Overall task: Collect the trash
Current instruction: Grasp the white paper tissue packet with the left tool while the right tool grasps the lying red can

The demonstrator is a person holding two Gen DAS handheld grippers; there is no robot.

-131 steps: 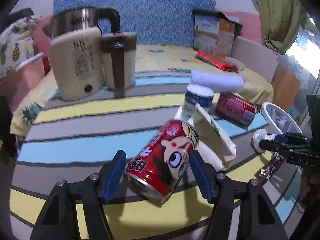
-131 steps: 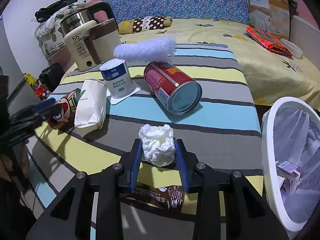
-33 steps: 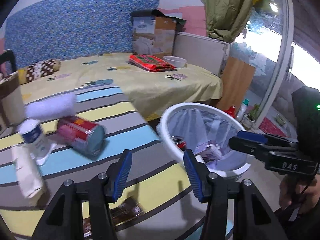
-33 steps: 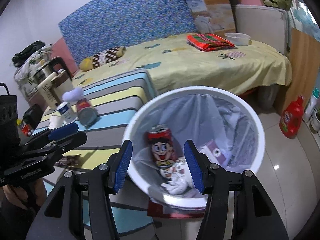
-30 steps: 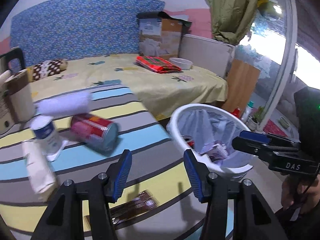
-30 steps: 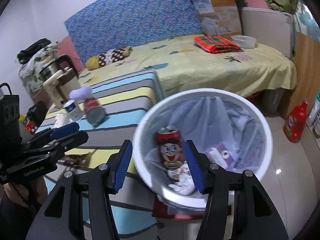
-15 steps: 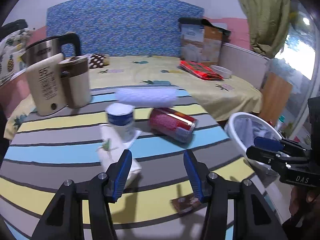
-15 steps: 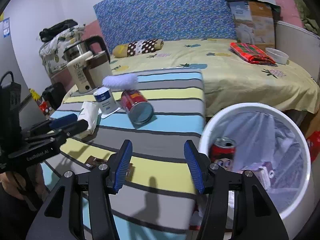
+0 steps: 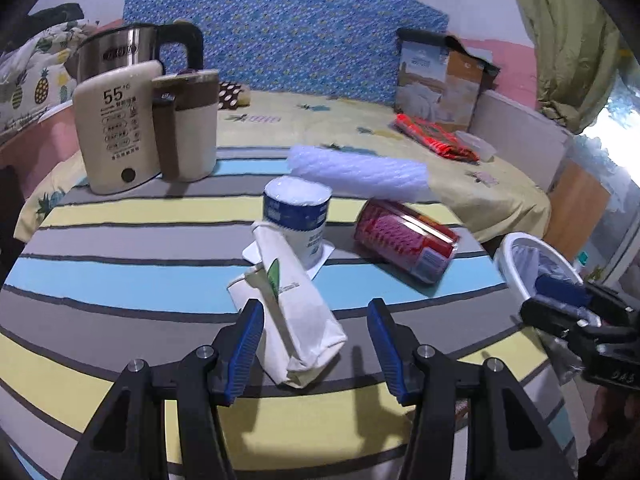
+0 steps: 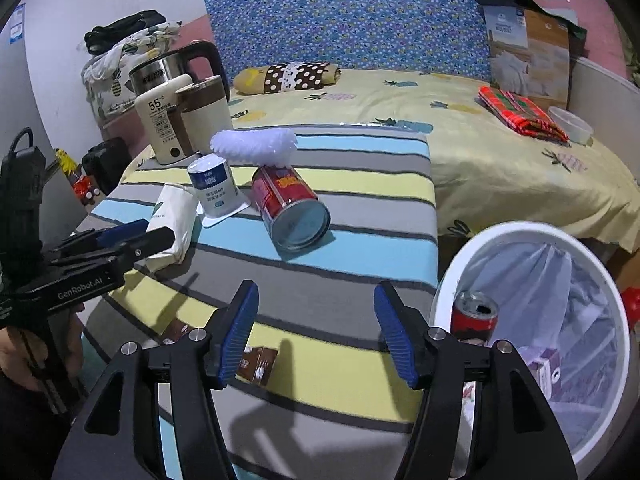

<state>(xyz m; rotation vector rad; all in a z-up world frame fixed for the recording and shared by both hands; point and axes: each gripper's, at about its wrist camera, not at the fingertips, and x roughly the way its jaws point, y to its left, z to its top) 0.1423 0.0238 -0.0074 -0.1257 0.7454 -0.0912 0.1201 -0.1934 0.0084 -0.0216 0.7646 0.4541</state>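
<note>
Left wrist view – left tool (image 9: 316,344) spread apart around white packet (image 9: 298,316); right tool (image 10: 316,336) apart, empty

- The white paper bag (image 9: 298,312) is framed by the spread jaws of the left gripper (image 9: 316,344) — a slim gap is left at the left pad, a wider one at the right.
- Behind the bag, the way is blocked by the blue-and-white cup (image 9: 298,216), touching its far end.
- Right of the cup, the tipped red can (image 10: 290,208) is laid across the stripes, with the white foam roll (image 10: 254,145) behind it.
- Bare striped cloth (image 10: 352,240) lies between the can and the right gripper (image 10: 316,336) — unobstructed.
- The white bin (image 10: 600,264) stands open-topped just beside the table edge.
- The brown wrapper (image 10: 256,362) lies flat under the right gripper's left finger.
</note>
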